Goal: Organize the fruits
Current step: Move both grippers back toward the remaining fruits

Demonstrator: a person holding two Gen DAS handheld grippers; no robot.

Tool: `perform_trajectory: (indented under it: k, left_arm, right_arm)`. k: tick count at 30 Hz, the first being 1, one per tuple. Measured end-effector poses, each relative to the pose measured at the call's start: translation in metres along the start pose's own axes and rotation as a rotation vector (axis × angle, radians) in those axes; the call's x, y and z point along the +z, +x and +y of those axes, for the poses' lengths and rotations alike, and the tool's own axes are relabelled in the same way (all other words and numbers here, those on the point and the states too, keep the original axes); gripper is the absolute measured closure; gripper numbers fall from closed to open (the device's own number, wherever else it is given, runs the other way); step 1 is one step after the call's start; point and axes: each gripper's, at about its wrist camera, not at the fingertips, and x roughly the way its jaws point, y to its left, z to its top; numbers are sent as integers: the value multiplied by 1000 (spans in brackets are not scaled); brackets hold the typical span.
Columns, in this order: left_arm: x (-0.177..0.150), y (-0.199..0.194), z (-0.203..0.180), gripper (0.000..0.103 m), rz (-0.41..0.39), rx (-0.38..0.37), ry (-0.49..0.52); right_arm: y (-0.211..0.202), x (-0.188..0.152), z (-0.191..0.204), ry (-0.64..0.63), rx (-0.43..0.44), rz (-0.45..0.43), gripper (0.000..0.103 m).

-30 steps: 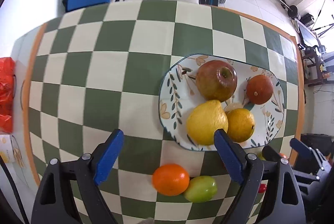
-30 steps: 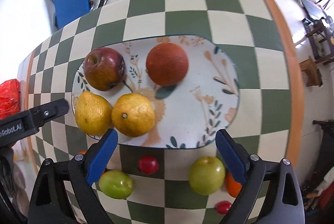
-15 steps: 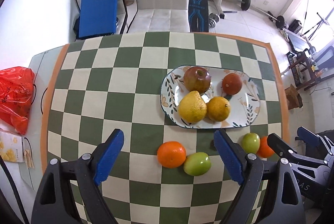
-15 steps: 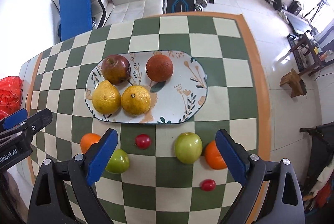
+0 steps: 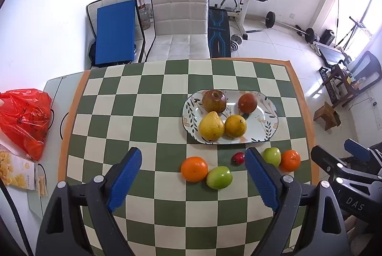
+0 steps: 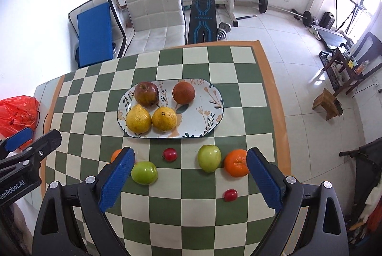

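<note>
A patterned oval plate (image 5: 267, 123) (image 6: 207, 117) on the checkered table holds a red apple (image 5: 214, 101) (image 6: 146, 94), a dark orange (image 5: 247, 102) (image 6: 183, 93), a yellow pear (image 5: 211, 125) (image 6: 138, 119) and a yellow citrus (image 5: 235, 126) (image 6: 164, 119). In front of the plate lie two oranges (image 5: 194, 169) (image 6: 236, 162), two green apples (image 5: 219, 177) (image 6: 209, 158) and two small red fruits (image 6: 169, 154) (image 6: 230, 195). My left gripper (image 5: 193, 182) and right gripper (image 6: 188, 180) are open, empty and held high above the near table.
A red plastic bag (image 5: 25, 117) and a snack packet (image 5: 16, 171) lie at the table's left end. A white chair (image 5: 179, 24), a blue pad (image 5: 114, 31) and gym weights stand behind the table. A wooden stool (image 6: 327, 103) is on the floor at right.
Both grippers have risen and pulled back from the plate, so the whole table and room now show. The fruit has not moved.
</note>
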Motion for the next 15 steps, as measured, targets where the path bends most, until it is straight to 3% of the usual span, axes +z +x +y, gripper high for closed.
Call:
perform_trajectory:
  k: [13, 14, 15]
  left_arm:
    - [-6, -8, -1, 15, -13, 0, 14]
    - [-6, -5, 0, 14, -11, 19, 22]
    - [-5, 3, 2, 2, 0, 56, 35]
  right_arm:
    - [-39, -14, -2, 46, 7, -55, 6]
    - [-38, -15, -3, 53, 17, -52, 6]
    - [-35, -15, -3, 61, 26, -46, 6]
